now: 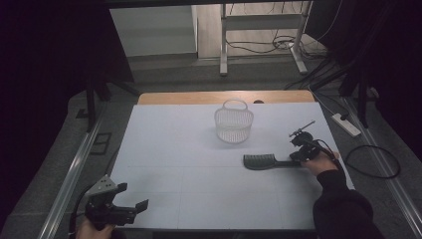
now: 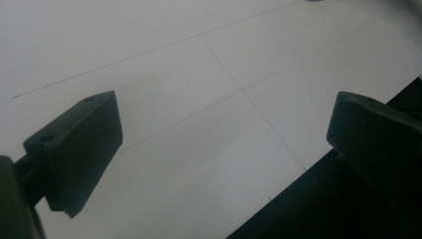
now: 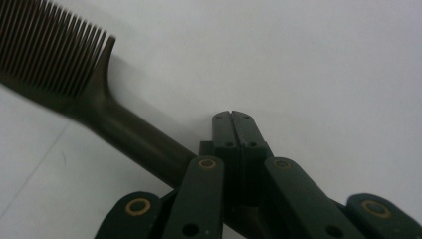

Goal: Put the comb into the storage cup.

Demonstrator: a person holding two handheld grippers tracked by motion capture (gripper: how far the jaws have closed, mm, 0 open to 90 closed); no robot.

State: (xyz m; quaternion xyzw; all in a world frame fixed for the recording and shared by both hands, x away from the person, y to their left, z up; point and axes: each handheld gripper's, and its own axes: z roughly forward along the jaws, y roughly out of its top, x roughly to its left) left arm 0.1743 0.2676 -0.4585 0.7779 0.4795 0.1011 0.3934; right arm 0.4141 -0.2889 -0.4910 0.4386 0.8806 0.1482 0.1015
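High view: left gripper (image 1: 132,199) sits at the table's (image 1: 174,164) 7 o'clock, jaws wide apart and holding nothing. Right gripper (image 1: 300,158), at 3 o'clock, has its jaws fully closed against the comb (image 1: 266,162) handle. Comb lies level, long axis 9-to-3, teeth end toward 9; the basket (image 1: 233,123) stands beyond, at 11 o'clock from it.

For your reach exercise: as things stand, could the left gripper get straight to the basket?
Probably yes. The left gripper sits open at the table's near left corner, and the white table between it and the basket is bare. The comb lies off to the right, outside that path.
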